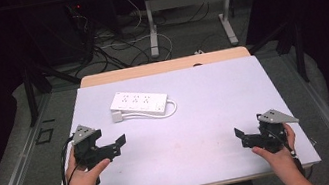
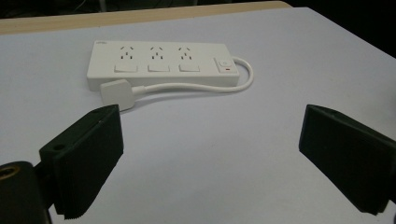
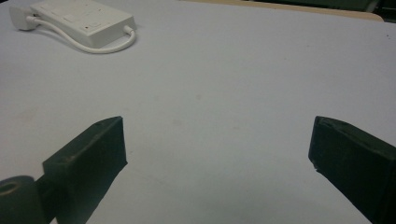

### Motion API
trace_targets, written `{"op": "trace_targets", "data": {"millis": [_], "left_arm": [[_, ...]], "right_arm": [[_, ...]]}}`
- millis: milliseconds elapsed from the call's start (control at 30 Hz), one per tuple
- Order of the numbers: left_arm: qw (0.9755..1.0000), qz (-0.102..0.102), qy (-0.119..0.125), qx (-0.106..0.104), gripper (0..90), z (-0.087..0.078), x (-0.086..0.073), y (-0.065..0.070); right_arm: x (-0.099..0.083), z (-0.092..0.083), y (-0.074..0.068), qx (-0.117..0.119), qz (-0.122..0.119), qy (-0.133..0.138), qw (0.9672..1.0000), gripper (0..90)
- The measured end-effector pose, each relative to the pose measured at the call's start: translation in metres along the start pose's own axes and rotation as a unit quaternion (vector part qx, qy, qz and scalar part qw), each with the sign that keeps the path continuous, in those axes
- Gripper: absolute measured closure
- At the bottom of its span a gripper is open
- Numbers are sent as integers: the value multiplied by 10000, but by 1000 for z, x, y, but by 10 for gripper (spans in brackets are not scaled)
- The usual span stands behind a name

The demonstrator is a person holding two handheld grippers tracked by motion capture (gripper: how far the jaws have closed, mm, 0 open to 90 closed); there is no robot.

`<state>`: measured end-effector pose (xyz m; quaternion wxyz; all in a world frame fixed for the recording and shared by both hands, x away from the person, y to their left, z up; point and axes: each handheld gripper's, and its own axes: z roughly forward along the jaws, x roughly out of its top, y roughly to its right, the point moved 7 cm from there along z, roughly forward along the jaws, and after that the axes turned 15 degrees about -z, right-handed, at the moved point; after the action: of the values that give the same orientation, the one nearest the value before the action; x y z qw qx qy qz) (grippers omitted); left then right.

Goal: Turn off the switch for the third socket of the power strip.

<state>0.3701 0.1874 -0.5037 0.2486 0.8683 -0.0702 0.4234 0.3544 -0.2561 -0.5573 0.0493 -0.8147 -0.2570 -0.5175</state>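
Left gripper (image 1: 119, 141) at 8 o'clock, jaws apart, empty. Right gripper (image 1: 238, 134) at 4 o'clock, jaws apart, empty. Power strip (image 1: 139, 103) at 11 o'clock, plug (image 1: 116, 115) beside it.

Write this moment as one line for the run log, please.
left gripper: open, empty | right gripper: open, empty | power strip: flat on table, plug beside it, untouched

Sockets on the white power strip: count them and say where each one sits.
3, in a row along the power strip: one at its left end, one in the middle, one nearest the switch. Each has a button below. No others show.
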Motion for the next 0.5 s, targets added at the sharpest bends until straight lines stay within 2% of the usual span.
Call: {"op": "trace_targets", "data": {"millis": [100,233,267,500], "left_arm": [[10000,-7,3,29,78,0,4,1],[9999,89,12,72,85,1,10,0],[10000,38,0,61,86,1,11,1],[9999,15,-9,120,91,2,20,0]], "right_arm": [[0,0,0,-3,13,1,10000,41],[0,0,-1,-2,10,10,10000,46],[0,0,-1,-1,19,10,10000,48],[-1,0,-1,-11,53,-20,10000,59]]}}
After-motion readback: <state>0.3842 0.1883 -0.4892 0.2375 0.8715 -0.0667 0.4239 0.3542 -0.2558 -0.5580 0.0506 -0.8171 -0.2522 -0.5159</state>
